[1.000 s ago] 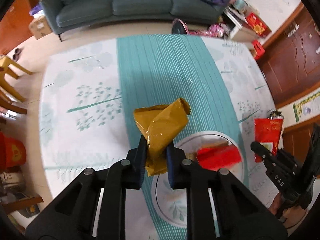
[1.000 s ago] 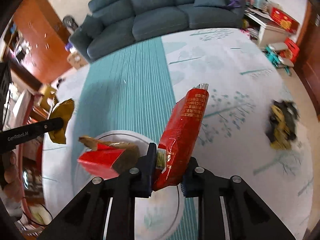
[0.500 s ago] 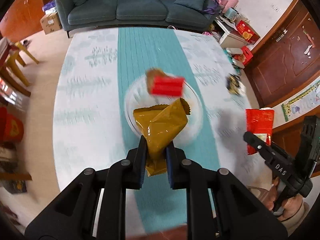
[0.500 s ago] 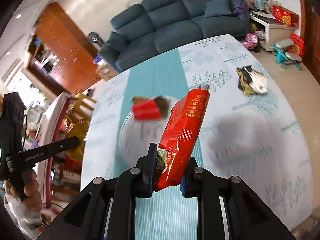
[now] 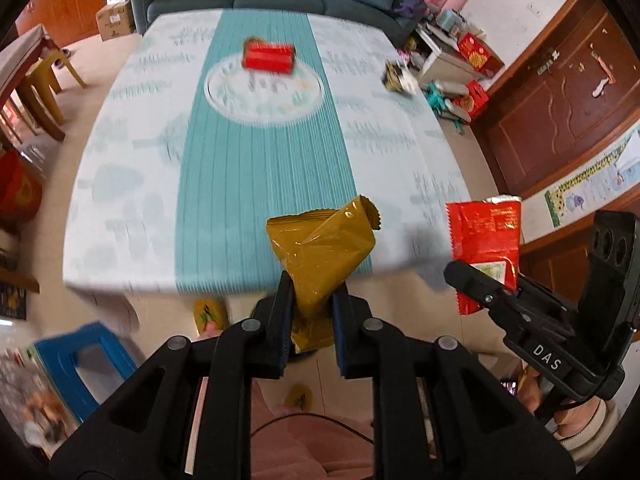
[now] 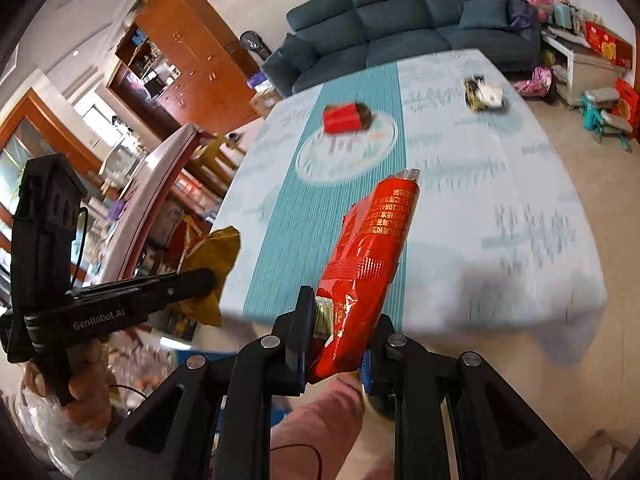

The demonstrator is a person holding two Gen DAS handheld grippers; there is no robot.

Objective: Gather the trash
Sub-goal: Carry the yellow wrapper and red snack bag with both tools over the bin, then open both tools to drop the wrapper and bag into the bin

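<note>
Left gripper [image 5: 310, 300] is clamped on a crumpled yellow-brown wrapper [image 5: 322, 250], pinched low between both fingers with the top part sticking up and forward; it sits off the near edge of the table [image 5: 120, 184], above the floor. Right gripper [image 6: 336, 336] is clamped on a long red snack bag [image 6: 366, 264], which stands tilted up and to the right, its silver end pointing toward the table. In the left wrist view the right gripper shows at the right side with the red bag in its fingers; in the right wrist view the left gripper [image 6: 208, 280] shows at the left with the yellow wrapper, a hand [image 6: 86, 384] around its handle. On the table (teal striped runner down the middle, background blurred) a round plate [image 5: 304, 100] holds a red packet [image 5: 268, 58] at its far side, with something brown behind it in the right view. A dark and yellow crumpled wrapper [image 6: 482, 94] lies on the table's far right part, well apart from the plate. Dark sofa [image 6: 400, 8] beyond the table.
</note>
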